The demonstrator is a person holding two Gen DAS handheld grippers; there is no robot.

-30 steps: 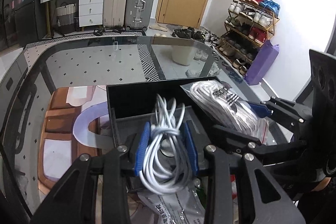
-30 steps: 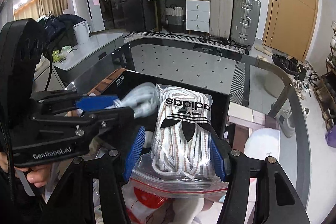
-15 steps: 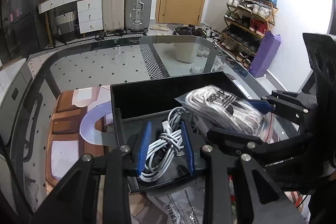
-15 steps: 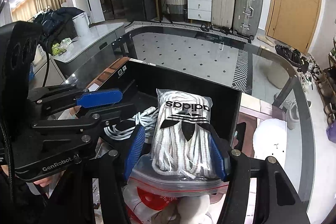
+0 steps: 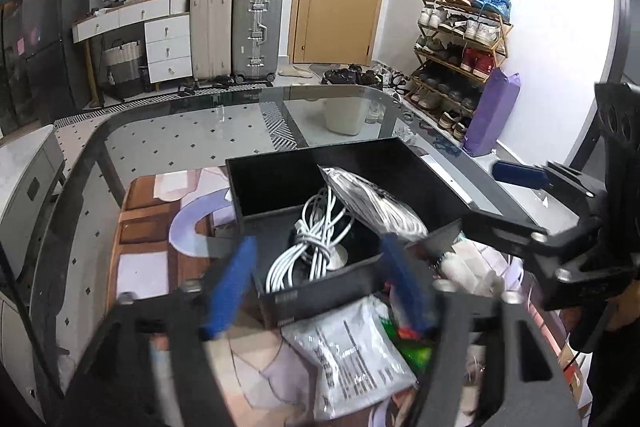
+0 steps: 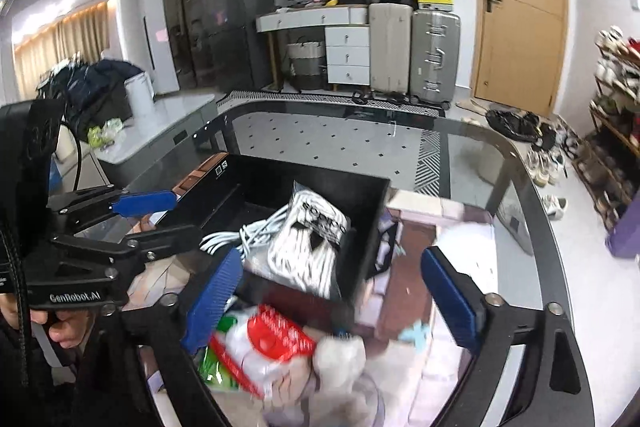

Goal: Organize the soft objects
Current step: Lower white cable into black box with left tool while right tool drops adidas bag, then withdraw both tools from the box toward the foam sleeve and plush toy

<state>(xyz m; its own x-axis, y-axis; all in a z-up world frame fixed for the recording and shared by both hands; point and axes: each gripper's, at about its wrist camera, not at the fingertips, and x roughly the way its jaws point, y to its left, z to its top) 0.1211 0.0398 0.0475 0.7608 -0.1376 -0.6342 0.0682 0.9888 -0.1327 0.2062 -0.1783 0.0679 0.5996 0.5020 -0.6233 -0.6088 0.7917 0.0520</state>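
A black open box (image 5: 352, 167) (image 6: 280, 171) stands on the glass table. Inside it lie a coiled white cable (image 5: 308, 247) (image 6: 228, 239) and a clear bag of white laces (image 5: 376, 203) (image 6: 312, 239), leaning against the box wall. My left gripper (image 5: 320, 287) is open and empty, just in front of the box. My right gripper (image 6: 336, 295) is open and empty, also in front of the box; it shows in the left wrist view (image 5: 516, 195) at the right.
In front of the box lie a white printed pouch (image 5: 352, 355), a red and white packet (image 6: 272, 343), a green packet (image 5: 416, 351) and a beige soft item (image 6: 340, 359). The glass table edge (image 6: 532, 187) curves at the right. Suitcases and a shoe rack stand beyond.
Both grippers opened and drew back from the box. The cable and the bag of laces were let go and now lie inside the box.
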